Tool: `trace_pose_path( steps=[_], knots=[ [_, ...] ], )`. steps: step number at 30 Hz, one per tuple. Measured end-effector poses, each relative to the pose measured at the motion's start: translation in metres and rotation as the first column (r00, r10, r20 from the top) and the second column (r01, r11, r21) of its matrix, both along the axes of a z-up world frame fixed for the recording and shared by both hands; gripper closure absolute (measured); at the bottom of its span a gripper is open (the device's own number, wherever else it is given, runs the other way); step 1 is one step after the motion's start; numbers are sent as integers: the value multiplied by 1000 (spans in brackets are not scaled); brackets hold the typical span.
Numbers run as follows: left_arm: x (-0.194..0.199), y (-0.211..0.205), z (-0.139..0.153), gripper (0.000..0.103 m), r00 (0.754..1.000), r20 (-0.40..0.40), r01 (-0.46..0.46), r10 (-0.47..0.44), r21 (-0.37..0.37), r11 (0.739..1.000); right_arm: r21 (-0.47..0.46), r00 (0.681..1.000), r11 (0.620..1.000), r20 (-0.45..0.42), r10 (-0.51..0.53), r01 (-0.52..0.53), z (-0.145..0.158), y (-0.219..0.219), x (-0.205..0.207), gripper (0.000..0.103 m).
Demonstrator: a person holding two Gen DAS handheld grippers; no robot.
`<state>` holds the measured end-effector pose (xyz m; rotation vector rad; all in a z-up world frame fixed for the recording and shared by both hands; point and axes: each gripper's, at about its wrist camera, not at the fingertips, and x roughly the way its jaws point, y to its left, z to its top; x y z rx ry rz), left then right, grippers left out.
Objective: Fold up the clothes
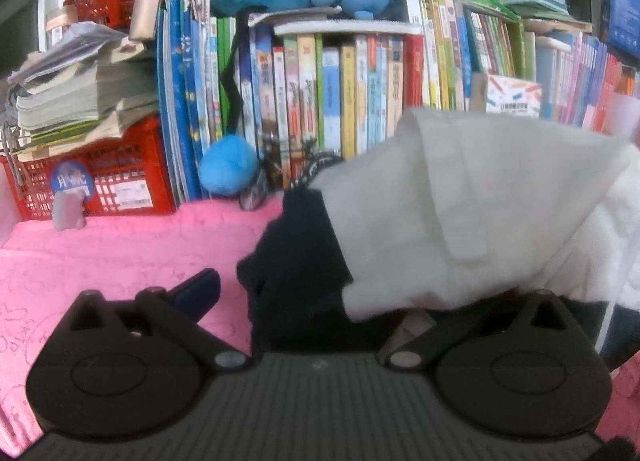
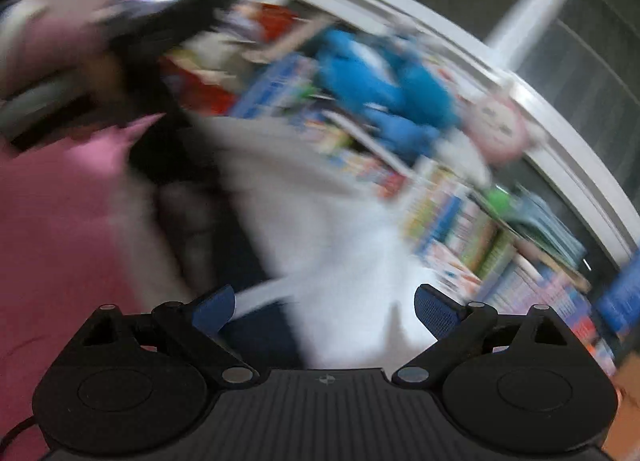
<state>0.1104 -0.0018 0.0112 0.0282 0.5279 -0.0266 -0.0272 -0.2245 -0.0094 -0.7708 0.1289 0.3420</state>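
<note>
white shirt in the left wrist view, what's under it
A dark garment sticks out from under the white shirt, lying on the pink cover. How far it runs beneath is hidden, as is the left gripper's right finger.

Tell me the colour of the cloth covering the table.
Pink, with a faint drawn pattern: the table cloth shows best in the left wrist view.

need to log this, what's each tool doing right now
Left tool: open; the white fabric garment drapes over its right finger, no grip visible.
Right tool: open, holding nothing; the garment lies ahead.
</note>
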Motion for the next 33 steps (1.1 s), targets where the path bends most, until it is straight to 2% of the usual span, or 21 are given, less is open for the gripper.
trace_pose_path(
  steps=[3,4,5,9,10,12,13,14,16,18,19,22,24,28,31,33],
  knots=[
    [-6,2,9,0,1000,23,2,-2,-11,1000,-97,1000,995,-12,27,-29,-22,21,5,11],
    [-8,3,12,0,1000,30,5,-4,-11,1000,-114,1000,993,-13,15,-16,-27,27,14,18],
    [-9,4,15,0,999,37,7,-7,-12,1000,-112,1000,994,-20,-10,8,-28,30,27,30],
    [-18,15,29,0,996,86,11,-8,-43,999,-47,996,995,0,-92,92,-13,35,58,47],
    [-20,18,32,0,995,98,16,-10,-58,998,-5,995,995,7,-101,101,-2,33,57,53],
    [-24,22,35,0,993,115,33,-23,-85,996,100,991,988,46,-126,121,23,25,53,57],
    [-27,22,36,0,992,121,47,-35,-94,994,139,985,980,84,-153,141,33,22,51,66],
    [-29,20,34,0,991,122,69,-58,-91,993,178,975,970,116,-188,166,44,17,53,69],
    [-32,10,28,0,988,125,94,-89,-36,995,256,965,943,99,-243,211,66,5,64,69],
    [-27,1,19,0,988,126,85,-89,34,996,298,958,922,62,-278,248,78,-4,77,70],
    [-21,-2,14,0,990,120,71,-77,58,996,284,959,926,58,-277,250,76,-7,77,70],
    [-4,7,10,0,996,77,49,-47,-24,999,242,961,937,46,-272,253,67,-15,78,70],
    [5,12,8,0,998,56,39,-35,-69,997,208,977,957,28,-210,200,54,-15,59,70],
    [6,12,7,0,998,52,35,-32,-48,998,100,999,994,-10,-49,50,23,-2,5,58],
    [2,10,8,0,998,50,33,-31,-46,998,-79,998,996,50,-24,28,-9,24,-7,53],
    [-3,8,9,0,998,52,39,-37,-29,999,-79,996,995,66,-61,66,-14,34,5,53]
  ],
)
